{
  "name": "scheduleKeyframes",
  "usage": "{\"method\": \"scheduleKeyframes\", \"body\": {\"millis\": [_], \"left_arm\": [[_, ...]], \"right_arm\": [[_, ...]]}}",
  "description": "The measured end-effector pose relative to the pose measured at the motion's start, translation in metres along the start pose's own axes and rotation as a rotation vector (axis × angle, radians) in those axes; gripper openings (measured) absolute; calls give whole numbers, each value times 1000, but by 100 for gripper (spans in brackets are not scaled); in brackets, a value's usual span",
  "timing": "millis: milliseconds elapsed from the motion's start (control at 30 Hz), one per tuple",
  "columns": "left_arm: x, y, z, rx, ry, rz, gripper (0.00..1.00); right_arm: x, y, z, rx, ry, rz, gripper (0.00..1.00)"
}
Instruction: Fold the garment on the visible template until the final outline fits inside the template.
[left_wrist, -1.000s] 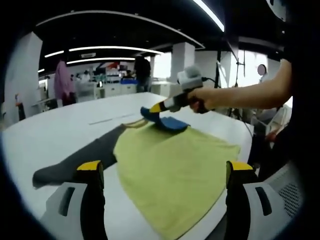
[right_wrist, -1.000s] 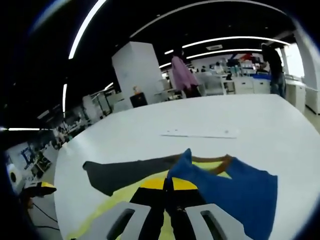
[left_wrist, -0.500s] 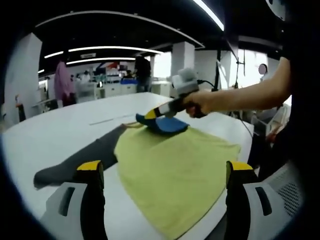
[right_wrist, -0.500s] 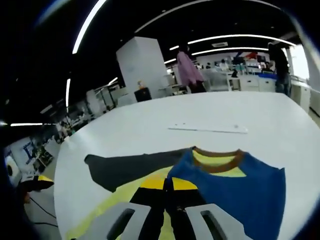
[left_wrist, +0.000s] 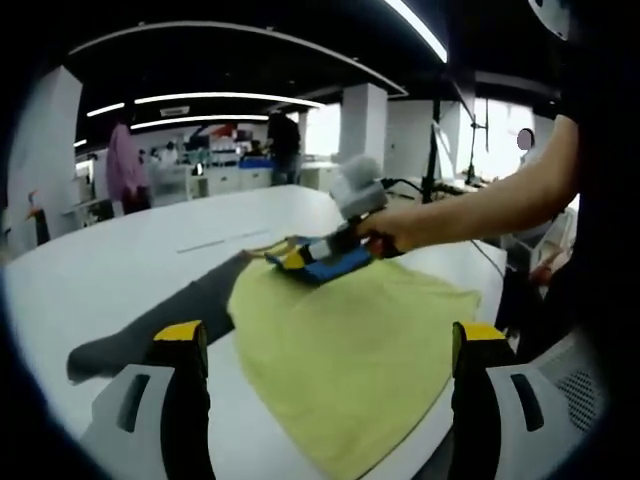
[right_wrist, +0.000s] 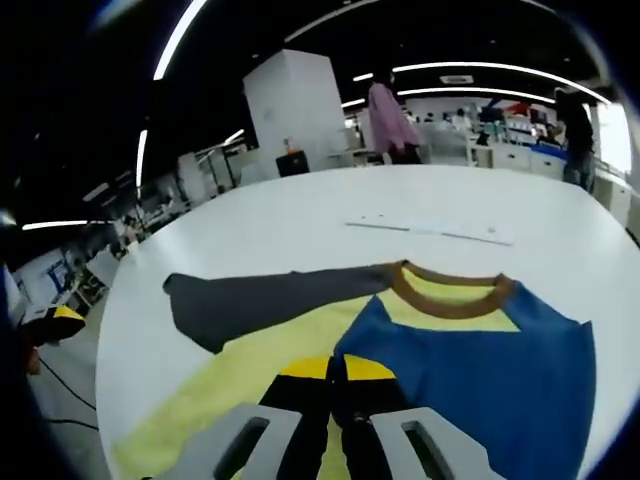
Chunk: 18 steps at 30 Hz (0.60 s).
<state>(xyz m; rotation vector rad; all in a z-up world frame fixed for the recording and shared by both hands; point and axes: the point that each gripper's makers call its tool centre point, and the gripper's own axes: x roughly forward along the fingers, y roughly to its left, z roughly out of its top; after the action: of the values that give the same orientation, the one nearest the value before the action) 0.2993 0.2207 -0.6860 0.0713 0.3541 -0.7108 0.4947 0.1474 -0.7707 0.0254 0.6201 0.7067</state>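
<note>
Lowered right hand-held gripper (right_wrist: 335, 372) clenched on garment (right_wrist: 480, 350); brown collar (right_wrist: 450, 300) now revealed.

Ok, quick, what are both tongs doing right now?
Left tongs: open, holding nothing, above the yellow cloth garment.
Right tongs: shut on the garment's blue cloth sleeve.

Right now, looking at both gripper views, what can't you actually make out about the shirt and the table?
- Template: no outline discernible on the table in either view.
- Garment near hem: cut off by left gripper view's bottom edge.
- Blue sleeve end: runs off right gripper view.
- Right gripper: its own jaws hide the pinched fabric.
</note>
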Motion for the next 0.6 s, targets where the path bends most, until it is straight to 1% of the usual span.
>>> {"method": "scheduleKeyframes", "body": {"millis": [100,233,333,600], "left_arm": [[1,-1,0,-4,3,-6,99],[2,-2,-3,-6,8,-14,99],[1,-2,-4,-12,9,-13,99],[1,-1,-4,-11,18,-9,99]], "right_arm": [[8,1,-7,-9,20,6,0],[12,4,-15,-11,39,11,0],[14,5,-22,7,59,19,0],[13,10,-24,-8,66,53,4]]}}
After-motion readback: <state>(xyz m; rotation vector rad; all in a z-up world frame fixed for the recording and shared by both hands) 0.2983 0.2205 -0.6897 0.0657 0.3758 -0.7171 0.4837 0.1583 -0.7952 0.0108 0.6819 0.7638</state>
